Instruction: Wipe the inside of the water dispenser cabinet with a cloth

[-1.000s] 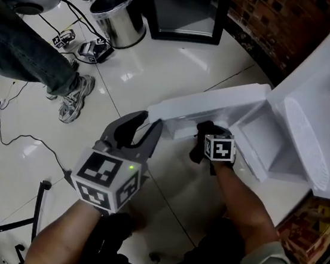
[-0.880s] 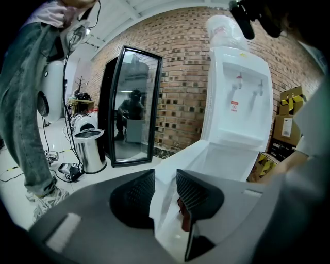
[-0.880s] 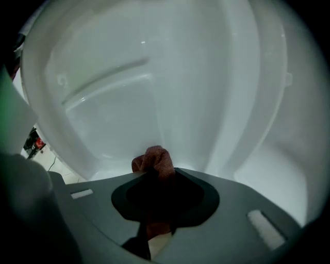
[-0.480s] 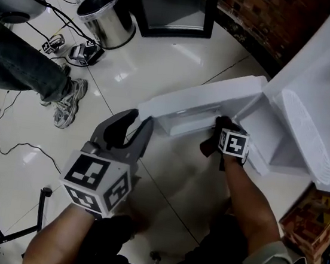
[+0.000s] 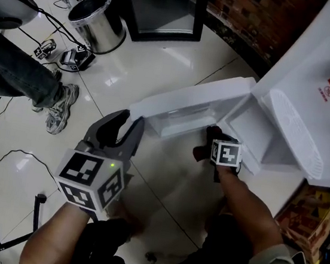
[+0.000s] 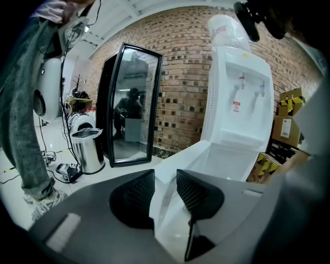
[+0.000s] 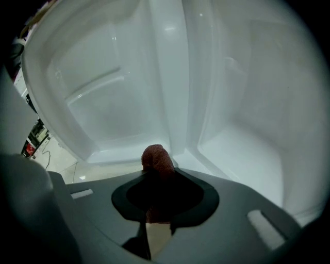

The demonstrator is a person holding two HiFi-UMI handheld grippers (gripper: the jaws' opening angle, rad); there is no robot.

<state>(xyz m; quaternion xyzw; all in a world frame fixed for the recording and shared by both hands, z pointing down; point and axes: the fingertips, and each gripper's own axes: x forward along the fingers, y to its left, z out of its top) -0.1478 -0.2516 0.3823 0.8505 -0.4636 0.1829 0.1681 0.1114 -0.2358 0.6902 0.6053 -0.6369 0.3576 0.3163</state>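
Right gripper view first: the right claw [image 7: 157,178] is clamped on a reddish-brown cloth [image 7: 156,159]. Only a rounded wad pokes out past the tips, and the rest is lost in the dark between the jaws. Around it is all white plastic, with the cabinet [image 7: 247,144] interior on the right and the moulded inside of the cabinet door [image 7: 98,103] on the left. Can't tell if the cloth actually touches either.

From the head view the cloth is hidden behind the marker cube. That claw sits at the corner where door meets cabinet, low on the water dispenser [image 5: 317,76].

Left claw [image 6: 165,185] is closed on the door's free edge, with the door swung wide over the floor [image 5: 164,50].

Further out there's a steel bin [image 5: 98,20], someone's sneaker [image 5: 57,114] with the leg cut off by the frame, and boxes [image 5: 317,215] half out of shot.
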